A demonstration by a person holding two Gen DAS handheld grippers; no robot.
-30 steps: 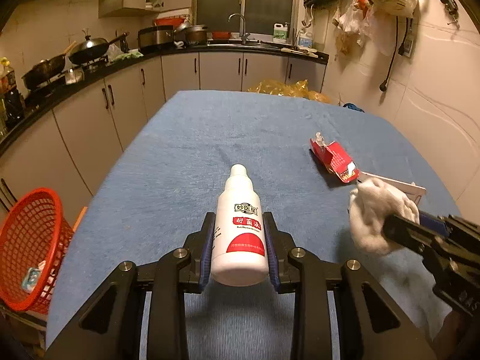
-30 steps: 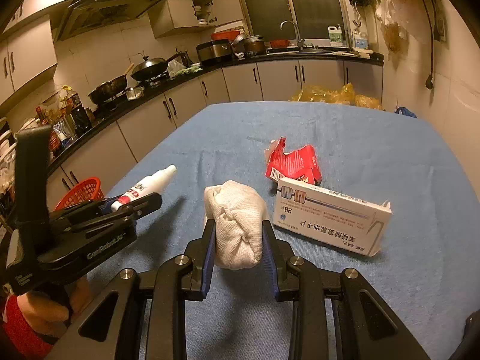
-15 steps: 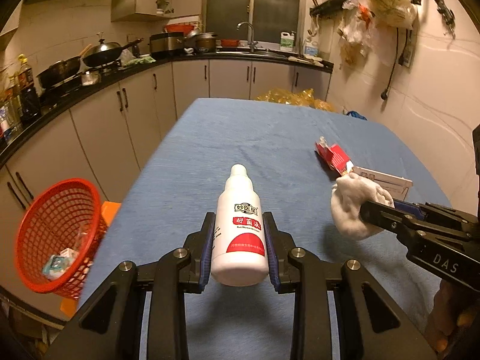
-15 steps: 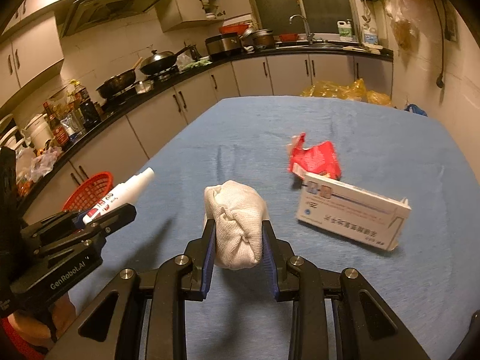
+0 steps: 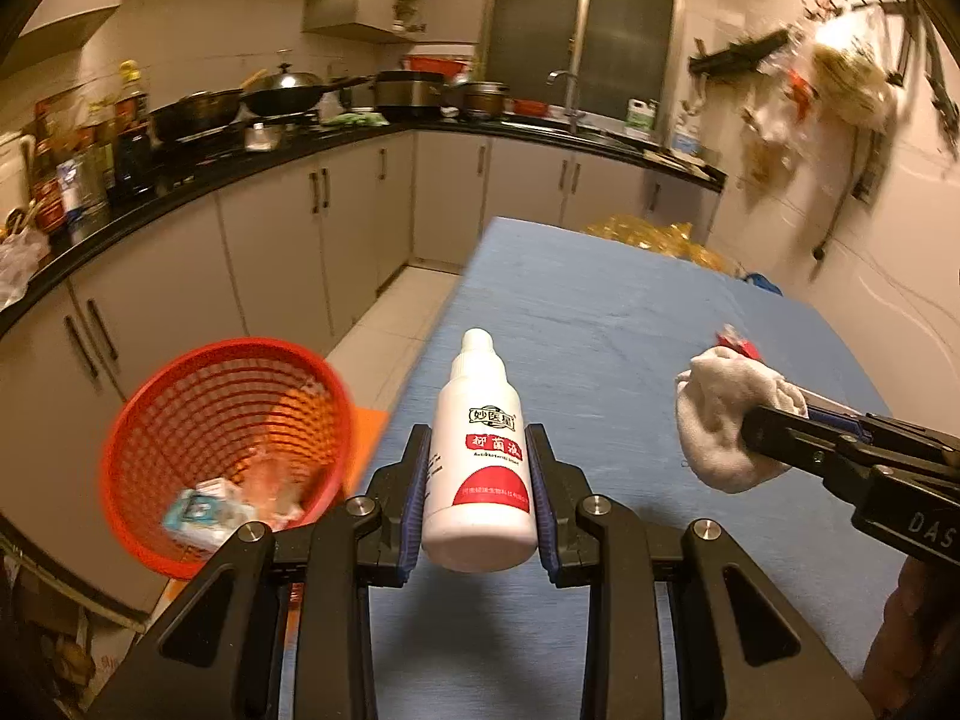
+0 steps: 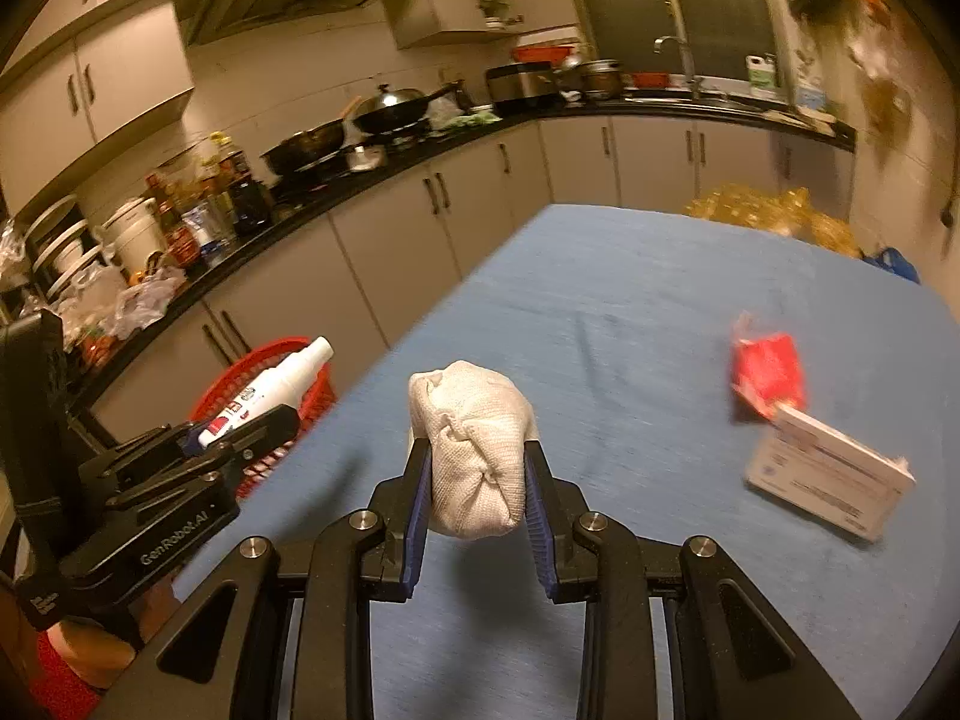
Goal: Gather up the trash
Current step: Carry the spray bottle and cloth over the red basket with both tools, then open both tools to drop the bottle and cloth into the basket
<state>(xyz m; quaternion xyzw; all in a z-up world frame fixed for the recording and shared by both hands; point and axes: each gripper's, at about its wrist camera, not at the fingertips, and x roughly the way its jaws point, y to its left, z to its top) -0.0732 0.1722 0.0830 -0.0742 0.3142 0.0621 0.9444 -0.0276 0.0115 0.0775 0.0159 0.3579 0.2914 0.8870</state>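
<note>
My left tongs [image 5: 480,492] are clamped on a white plastic bottle with a red label band [image 5: 480,468], its cap pointing away from me. It hangs over the left edge of the table under a blue cloth [image 5: 600,324]. Off that edge, down on the tiled floor, stands a round red plastic mesh basket [image 5: 222,420] with some crumpled packaging in its bottom. Between the table's edge and the pale kitchen cabinets [image 5: 288,252] I see an open strip of floor.

My right tongs [image 6: 477,480] are clamped on a balled-up white cloth wad [image 6: 474,450], held above the table's near left part. From this side I see the left tongs [image 6: 258,426] low at the left, the bottle [image 6: 282,384] sticking out in front of the basket's rim [image 6: 270,354].

Lying on the table to the right are a crumpled red wrapper [image 6: 768,372] and a flat white cardboard box with blue print [image 6: 828,480], the box's corner touching the wrapper. The table's middle and far end are bare cloth. Yellow bags [image 6: 774,216] sit beyond the far edge.
</note>
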